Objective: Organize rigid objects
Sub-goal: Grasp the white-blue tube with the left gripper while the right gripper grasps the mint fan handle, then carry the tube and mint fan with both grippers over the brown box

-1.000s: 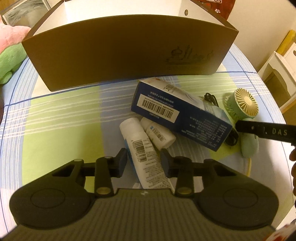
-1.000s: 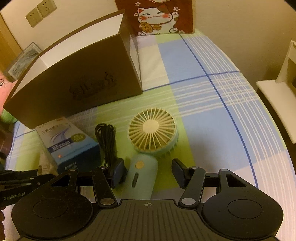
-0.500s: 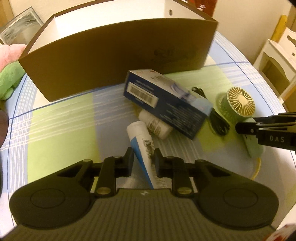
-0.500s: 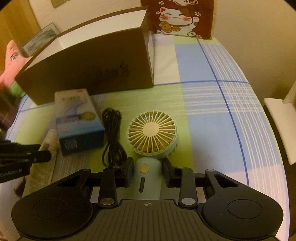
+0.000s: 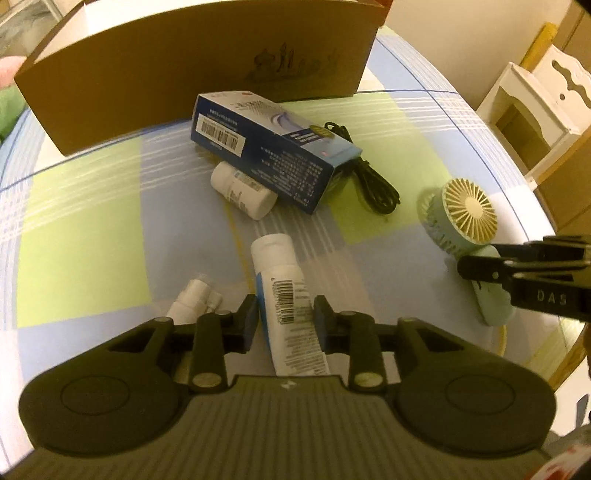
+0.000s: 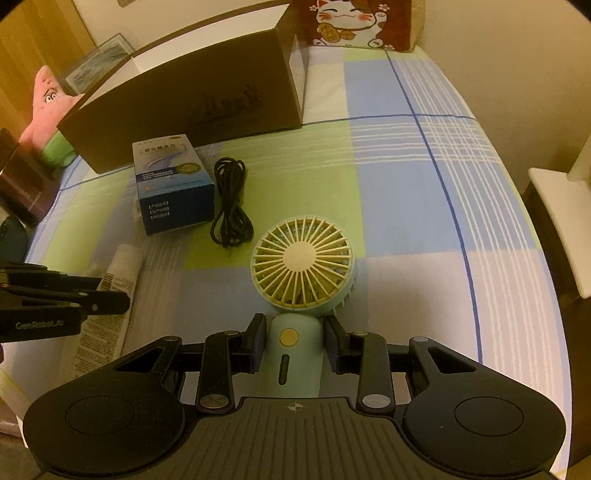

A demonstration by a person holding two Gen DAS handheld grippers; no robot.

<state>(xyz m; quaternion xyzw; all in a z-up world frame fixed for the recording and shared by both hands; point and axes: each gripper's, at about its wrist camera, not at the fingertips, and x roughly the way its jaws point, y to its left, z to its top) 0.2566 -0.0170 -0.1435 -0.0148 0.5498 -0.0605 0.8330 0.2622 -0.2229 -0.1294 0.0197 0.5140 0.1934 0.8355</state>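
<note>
My left gripper (image 5: 285, 320) is shut on a white tube (image 5: 286, 302) with a barcode and holds it above the table. My right gripper (image 6: 294, 341) is shut on the handle of a mint handheld fan (image 6: 301, 266); the fan also shows in the left wrist view (image 5: 463, 218). A blue carton (image 5: 273, 147) rests on a small white bottle (image 5: 243, 190). A coiled black cable (image 6: 231, 201) lies beside the carton. A large brown open box (image 6: 192, 96) stands at the back.
A small white spray bottle (image 5: 192, 299) lies under my left fingers. A pink plush star (image 6: 46, 99) and a dark object (image 6: 22, 184) sit at the left edge. A cat-print cushion (image 6: 351, 22) is behind. White furniture (image 5: 532, 107) stands right of the checked tablecloth (image 6: 406, 166).
Both grippers closed: the left on the white tube, the right on the fan handle. Both then lifted their objects off the table; a small spray bottle came into view.
</note>
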